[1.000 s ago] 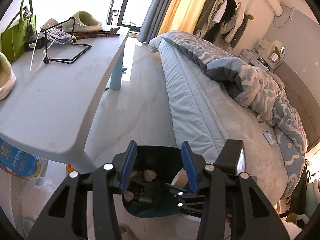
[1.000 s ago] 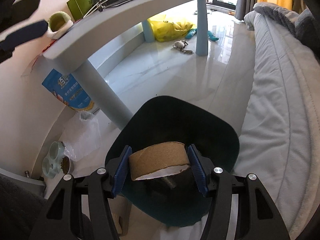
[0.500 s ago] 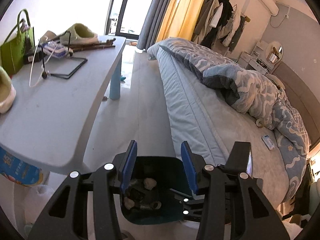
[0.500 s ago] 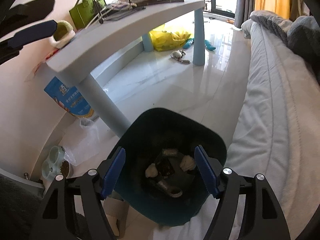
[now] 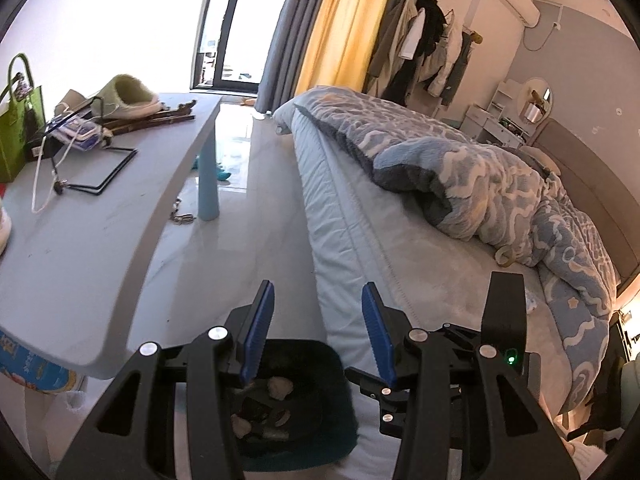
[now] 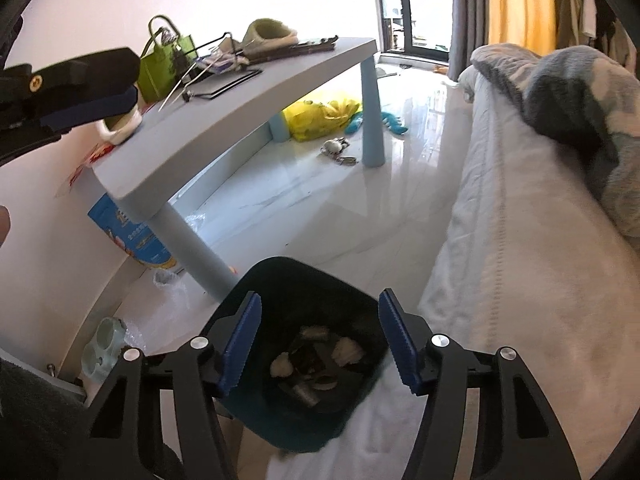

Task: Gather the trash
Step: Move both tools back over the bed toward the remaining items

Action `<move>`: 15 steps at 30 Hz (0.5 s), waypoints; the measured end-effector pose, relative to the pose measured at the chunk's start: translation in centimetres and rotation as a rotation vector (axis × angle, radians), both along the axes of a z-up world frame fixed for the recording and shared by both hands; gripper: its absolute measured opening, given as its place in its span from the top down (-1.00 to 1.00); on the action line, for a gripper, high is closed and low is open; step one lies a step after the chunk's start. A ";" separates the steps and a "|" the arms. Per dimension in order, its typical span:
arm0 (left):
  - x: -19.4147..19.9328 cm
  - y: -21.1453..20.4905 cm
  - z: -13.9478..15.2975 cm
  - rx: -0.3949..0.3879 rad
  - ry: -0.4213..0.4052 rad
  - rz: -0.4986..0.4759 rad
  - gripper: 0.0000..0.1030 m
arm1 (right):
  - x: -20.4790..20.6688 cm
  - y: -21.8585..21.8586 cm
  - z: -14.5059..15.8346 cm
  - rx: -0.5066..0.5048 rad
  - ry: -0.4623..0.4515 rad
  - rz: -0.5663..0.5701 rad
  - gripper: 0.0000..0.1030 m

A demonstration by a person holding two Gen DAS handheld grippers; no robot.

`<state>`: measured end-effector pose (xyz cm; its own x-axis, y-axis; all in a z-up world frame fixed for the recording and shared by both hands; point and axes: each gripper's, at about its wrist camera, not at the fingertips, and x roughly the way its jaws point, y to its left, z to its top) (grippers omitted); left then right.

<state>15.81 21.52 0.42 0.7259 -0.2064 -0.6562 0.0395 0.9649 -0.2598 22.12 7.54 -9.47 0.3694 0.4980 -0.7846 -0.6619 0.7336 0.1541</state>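
A: Where was the bin (image 6: 304,364)?

B: At the bottom centre of the right wrist view, on the floor (image 6: 320,216) between the table (image 6: 240,108) leg and the bed (image 6: 532,264). It was dark teal and open on top. In the left wrist view the bin (image 5: 316,364) sat at the lower centre.

A: What was in it?

B: Trash (image 6: 316,356) at the bottom: a few pale crumpled bits and some darker pieces. I could not tell what each one was.

A: And the right gripper (image 6: 320,340)?

B: Spread wide, blue pads apart over the bin's mouth, gripping nothing.

A: The left gripper (image 5: 318,340)?

B: Also well apart and empty, at the bottom of its frame, with the bin partly behind its left finger. In the right wrist view it showed at the upper left edge, above the table's near corner.

A: What else was around?

B: A green bag (image 6: 164,64) and a slipper (image 6: 270,32) on the table in the upper left, a yellow bag (image 6: 320,114) under it at centre, and a blue-patterned blanket (image 5: 500,184) on the bed at right of the left wrist view.
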 end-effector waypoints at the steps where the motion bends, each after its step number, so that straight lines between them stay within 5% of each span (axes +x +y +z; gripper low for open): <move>1: 0.3 -0.6 0.1 -0.001 -0.001 -0.005 0.07 | 0.3 -0.7 0.2 0.003 -0.003 -0.008 -0.19; 15: 3.6 -8.3 0.1 0.018 0.002 -0.093 -0.12 | 2.8 -8.7 2.5 0.032 -0.036 -0.093 -0.19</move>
